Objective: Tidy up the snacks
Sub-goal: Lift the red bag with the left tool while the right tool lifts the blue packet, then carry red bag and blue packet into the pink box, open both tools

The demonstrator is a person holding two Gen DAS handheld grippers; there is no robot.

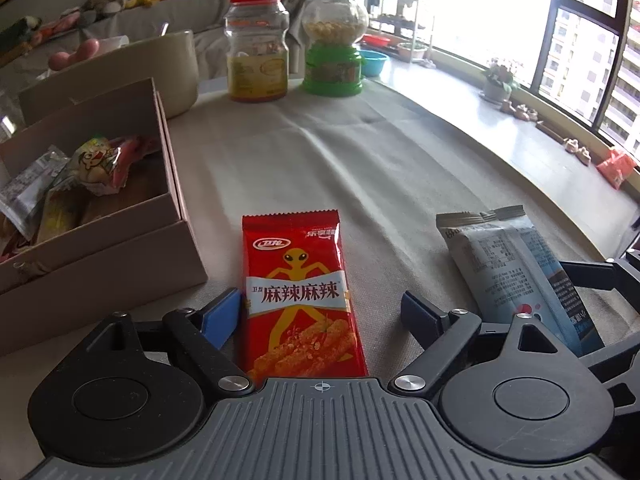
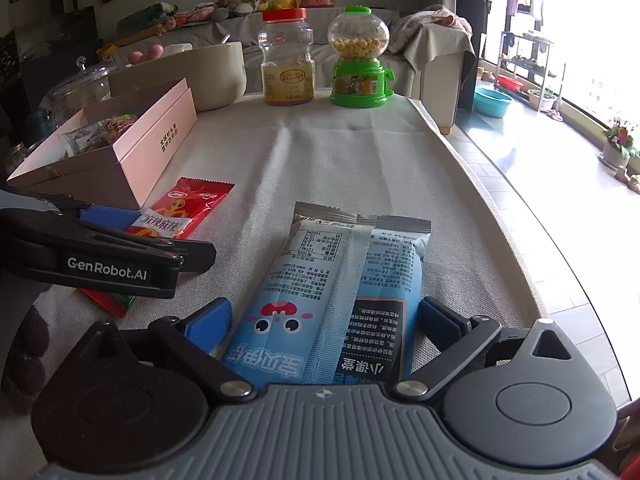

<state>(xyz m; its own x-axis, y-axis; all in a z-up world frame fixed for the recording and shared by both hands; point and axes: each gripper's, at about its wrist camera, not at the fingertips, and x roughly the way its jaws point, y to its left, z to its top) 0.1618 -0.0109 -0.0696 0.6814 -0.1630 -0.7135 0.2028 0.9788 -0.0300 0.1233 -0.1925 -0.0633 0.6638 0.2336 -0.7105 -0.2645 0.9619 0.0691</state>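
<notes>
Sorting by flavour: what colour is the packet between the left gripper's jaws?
Red packet with a yellow alien figure; clearest in the left wrist view.

Bare cloth (image 1: 360, 168) ahead — box (image 1: 120, 248) flanking left.

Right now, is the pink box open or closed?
Open. The pink box has no lid over it, and wrapped snacks are visible lying inside from above.

On the worktop (image 1: 360, 152), a snack packet (image 1: 298, 292) lies flat just right of an open box (image 1: 176, 216) holding wrapped snacks (image 1: 96, 164). A second packet (image 2: 340, 300) lies further right, well apart. Behind them at the far edge stand a jar (image 1: 257, 46) and, to its right, a candy dispenser (image 1: 334, 44); a bowl (image 1: 176, 68) sits behind the box.
</notes>
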